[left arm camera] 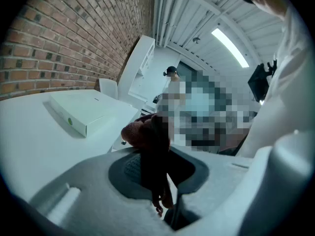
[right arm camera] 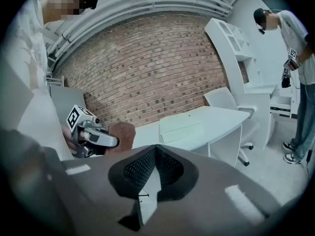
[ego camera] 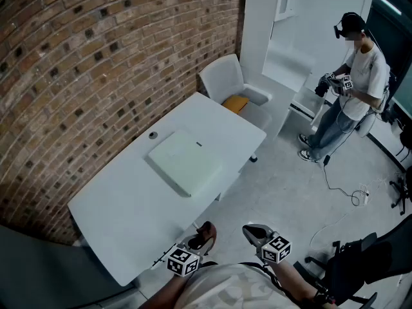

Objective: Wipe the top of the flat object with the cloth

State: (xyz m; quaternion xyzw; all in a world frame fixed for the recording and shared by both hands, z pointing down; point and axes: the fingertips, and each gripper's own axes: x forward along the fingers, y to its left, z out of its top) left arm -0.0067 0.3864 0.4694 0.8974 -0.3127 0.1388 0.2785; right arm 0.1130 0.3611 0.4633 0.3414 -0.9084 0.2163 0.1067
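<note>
The flat white box [ego camera: 183,161] lies on the white table [ego camera: 129,211], towards the brick wall; it also shows in the left gripper view as the box [left arm camera: 81,112] and in the right gripper view as the box [right arm camera: 182,127]. My left gripper [ego camera: 201,239] hovers off the table's near edge, shut on a reddish-brown cloth [ego camera: 207,232]. In its own view the left gripper [left arm camera: 152,166] pinches the cloth [left arm camera: 145,136], which bunches above the jaws. My right gripper [ego camera: 252,232] is beside it, off the table, shut with nothing in it. Seen from the right gripper [right arm camera: 155,163], the cloth [right arm camera: 122,134] sits at the left.
A small round object [ego camera: 152,134] sits on the table by the box. A white chair [ego camera: 232,82] with a yellow cushion stands at the table's far end. Another person [ego camera: 357,76] stands at the right. A black chair [ego camera: 360,262] is at my right, a cable [ego camera: 351,195] on the floor.
</note>
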